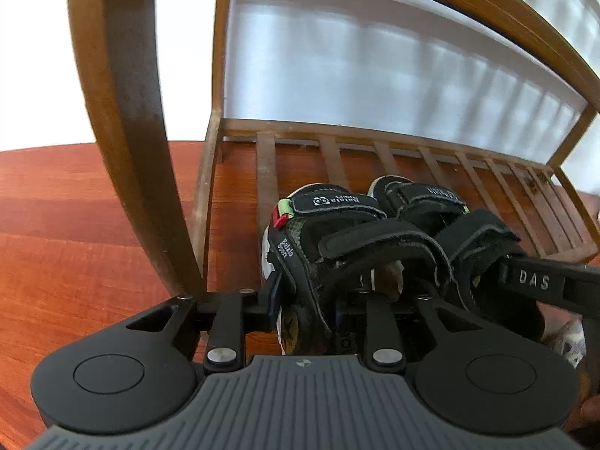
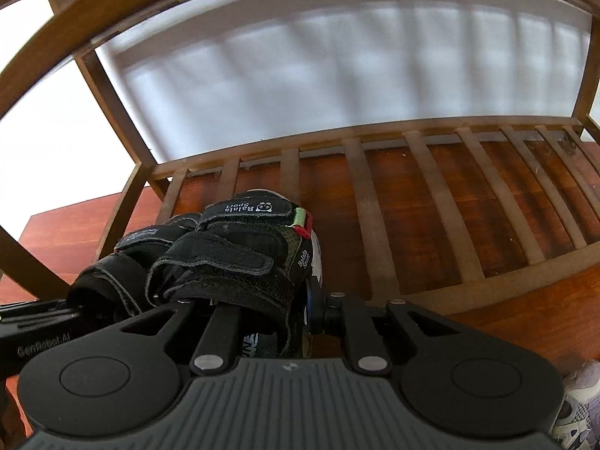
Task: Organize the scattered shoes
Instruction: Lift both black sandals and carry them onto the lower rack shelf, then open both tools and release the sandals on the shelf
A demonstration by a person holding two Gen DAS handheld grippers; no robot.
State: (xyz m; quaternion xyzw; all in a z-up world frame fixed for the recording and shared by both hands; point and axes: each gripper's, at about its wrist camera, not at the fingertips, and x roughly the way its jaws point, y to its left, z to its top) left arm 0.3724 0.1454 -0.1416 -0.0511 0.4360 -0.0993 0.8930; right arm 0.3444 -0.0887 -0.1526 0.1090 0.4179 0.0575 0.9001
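Big wooden shoe rack [image 2: 431,202] with a slatted bottom shelf, and both black strap sandals sit side by side at its left end, toes toward the wall. The left gripper [image 1: 318,300] is clamped on the left sandal [image 1: 318,232] and the right gripper [image 2: 262,307] on the right sandal [image 2: 240,247], jaws closed on the heel ends. They look light and floppy with soft velcro straps, so I'd say the firmer heel and sole edge is the spot to pinch.

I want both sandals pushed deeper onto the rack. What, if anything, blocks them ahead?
Nothing visible does. Ahead of the left sandal and the right sandal, the slatted shelf lies bare up to its back rail.
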